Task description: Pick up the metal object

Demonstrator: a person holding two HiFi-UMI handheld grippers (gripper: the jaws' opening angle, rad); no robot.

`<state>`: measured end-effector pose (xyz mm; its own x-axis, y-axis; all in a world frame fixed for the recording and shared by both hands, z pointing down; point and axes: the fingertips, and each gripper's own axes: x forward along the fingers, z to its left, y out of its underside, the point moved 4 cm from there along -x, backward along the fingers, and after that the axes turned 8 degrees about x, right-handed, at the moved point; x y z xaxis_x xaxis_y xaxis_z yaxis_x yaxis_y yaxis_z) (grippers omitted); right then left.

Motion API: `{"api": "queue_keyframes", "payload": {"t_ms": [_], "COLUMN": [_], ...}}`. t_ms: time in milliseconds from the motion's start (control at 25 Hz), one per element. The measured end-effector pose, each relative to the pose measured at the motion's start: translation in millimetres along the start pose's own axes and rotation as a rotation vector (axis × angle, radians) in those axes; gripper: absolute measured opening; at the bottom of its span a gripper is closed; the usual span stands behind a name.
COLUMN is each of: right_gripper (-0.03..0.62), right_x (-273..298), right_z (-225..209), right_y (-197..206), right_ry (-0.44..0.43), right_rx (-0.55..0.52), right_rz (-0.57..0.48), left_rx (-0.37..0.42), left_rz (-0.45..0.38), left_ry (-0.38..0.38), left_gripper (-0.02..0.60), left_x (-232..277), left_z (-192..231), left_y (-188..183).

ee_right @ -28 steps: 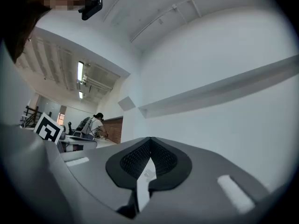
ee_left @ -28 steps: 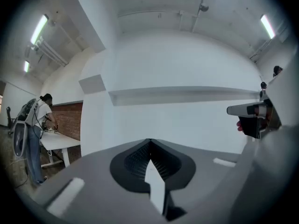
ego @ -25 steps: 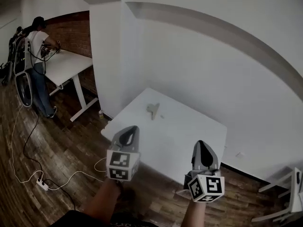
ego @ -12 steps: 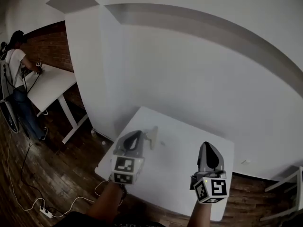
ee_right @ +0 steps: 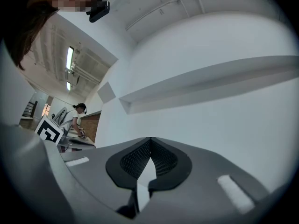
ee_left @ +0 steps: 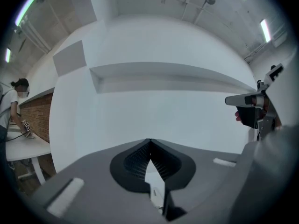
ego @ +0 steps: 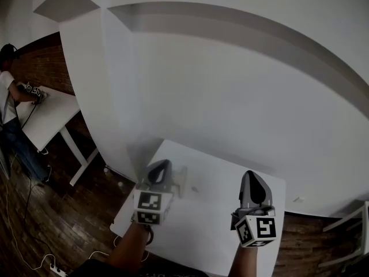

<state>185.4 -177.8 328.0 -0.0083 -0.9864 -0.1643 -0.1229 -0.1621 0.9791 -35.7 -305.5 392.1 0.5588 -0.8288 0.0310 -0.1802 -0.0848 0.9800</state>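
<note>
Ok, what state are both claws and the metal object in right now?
Left claw: shut, nothing between the jaws.
Right claw: shut, nothing between the jaws.
Metal object: lying on the white table, not gripped, partly hidden behind the left claw in the head view.

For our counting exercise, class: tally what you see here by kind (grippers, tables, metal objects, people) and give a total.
grippers: 2, the left gripper and the right gripper
white tables: 2, the near table and the far table
metal object: 1
person: 1
Total: 6
</note>
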Motion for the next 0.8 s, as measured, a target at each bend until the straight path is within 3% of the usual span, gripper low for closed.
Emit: {"api": "queue_keyframes", "payload": {"t_ms": [120, 240, 480, 560, 640, 720, 800], "right_gripper": [0.011, 0.011, 0.011, 0.011, 0.011, 0.011, 0.011], "right_x": [10.0, 14.7, 19.3, 19.4, 20.1, 20.6, 20.9], "right_z": [-9.1, -13.6, -23.7, -28.4, -32.9, -36.1, -37.4], "right_y": [3.4, 5.0, 12.2, 14.2, 15.2, 16.1, 17.4], "right_ry": [0.002, 0.005, 0.006, 0.015, 0.024, 0.025, 0.017], "right_rx": [-0.001, -0.003, 0.007, -0.011, -0.023, -0.023, -0.006], "right_rz": [0.014, 0.03, 0.041, 0.056, 0.07, 0.077, 0.075], "left_rx": [-0.017, -0.055, -0.092, -0.174, -0.31, -0.462, -0.585], "left_rz": [0.038, 0.128, 0.204, 0.251, 0.307, 0.365, 0.434], "left_ry": [0.026, 0.089, 0.118, 0.193, 0.284, 0.353, 0.385], "left_gripper": [0.0, 0.002, 0.113, 0.182, 0.333, 0.389, 0.404], "left_x": [15.7, 29.7, 54.7, 65.7, 77.0, 87.0, 95.2], "left_z": [-3.0, -8.2, -11.1, -17.9, -25.3, -30.3, -31.1], "left_y": [13.3, 41.2, 83.0, 102.6, 122.5, 144.7, 171.5]}}
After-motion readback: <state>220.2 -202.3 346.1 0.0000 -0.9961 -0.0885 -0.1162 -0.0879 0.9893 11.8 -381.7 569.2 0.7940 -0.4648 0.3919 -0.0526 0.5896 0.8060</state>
